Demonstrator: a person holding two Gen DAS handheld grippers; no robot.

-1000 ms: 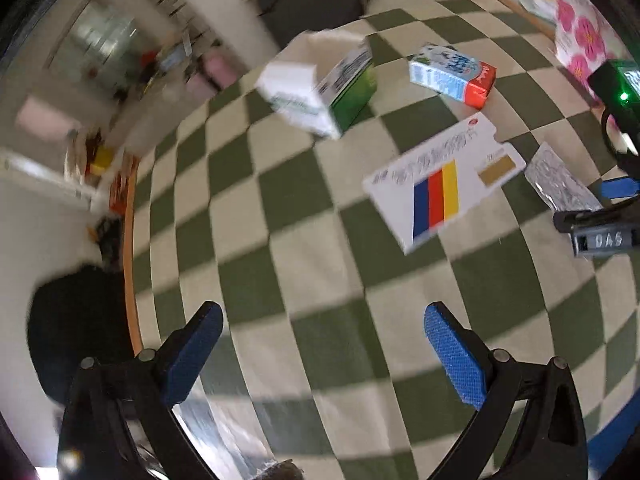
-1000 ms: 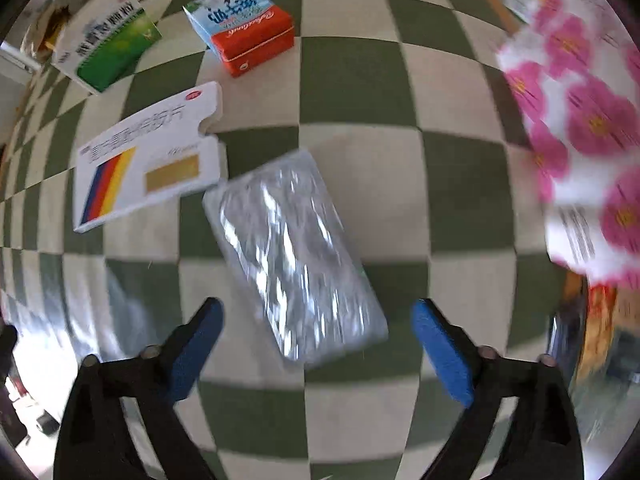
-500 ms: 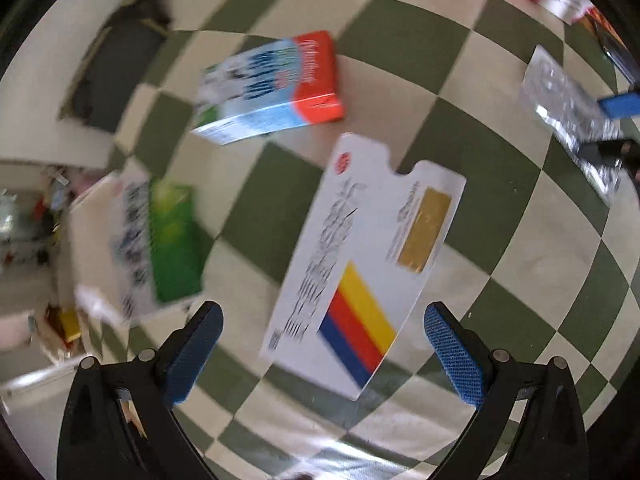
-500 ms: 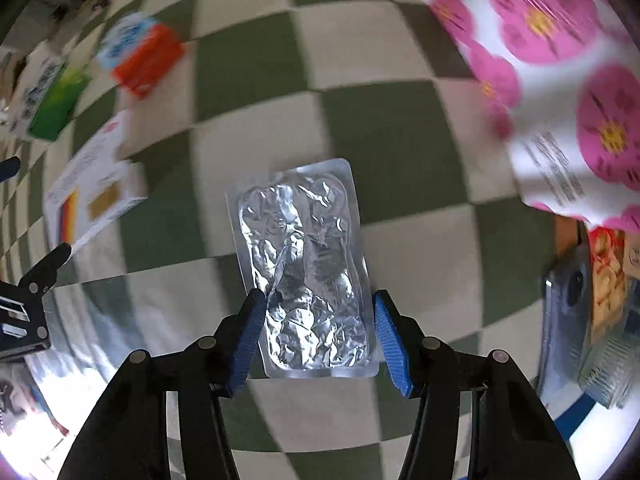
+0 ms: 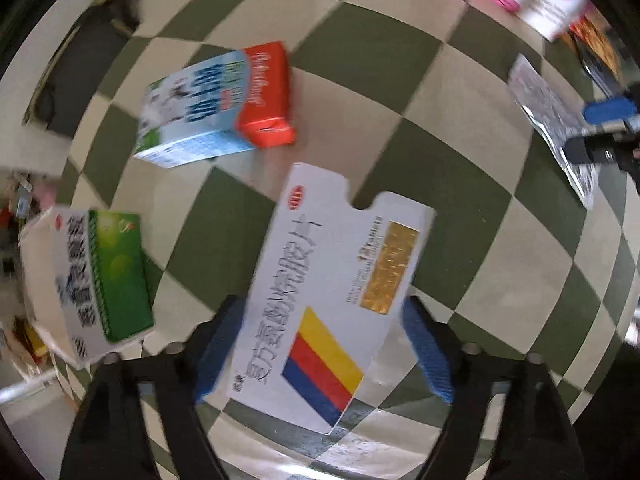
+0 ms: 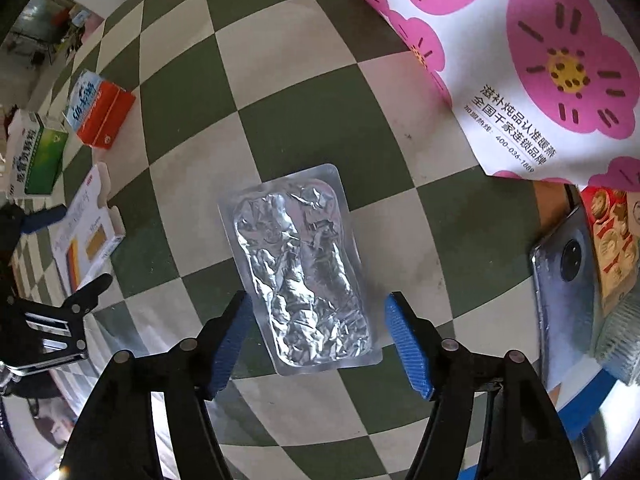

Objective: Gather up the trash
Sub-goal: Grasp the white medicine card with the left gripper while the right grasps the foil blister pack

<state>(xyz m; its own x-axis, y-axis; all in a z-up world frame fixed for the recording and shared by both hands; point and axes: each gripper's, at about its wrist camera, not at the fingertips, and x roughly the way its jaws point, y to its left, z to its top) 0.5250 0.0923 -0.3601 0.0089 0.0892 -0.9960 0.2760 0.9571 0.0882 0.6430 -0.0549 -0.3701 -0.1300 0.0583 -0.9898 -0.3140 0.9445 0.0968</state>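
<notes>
left gripper [image 5: 320, 352]: jaws closing around flattened white medicine box [image 5: 332, 292], pads not clearly pressing yet
right gripper [image 6: 320, 344]: jaws opening, foil blister pack [image 6: 304, 268] lies between, on checkered cloth [image 6: 280, 80]

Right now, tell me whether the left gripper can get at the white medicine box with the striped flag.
Probably yes. The left gripper hangs straight over the white medicine box, blue pads flanking its long edges, jaws closing. Nothing lies on the box; the green box and milk carton sit clear.
</notes>
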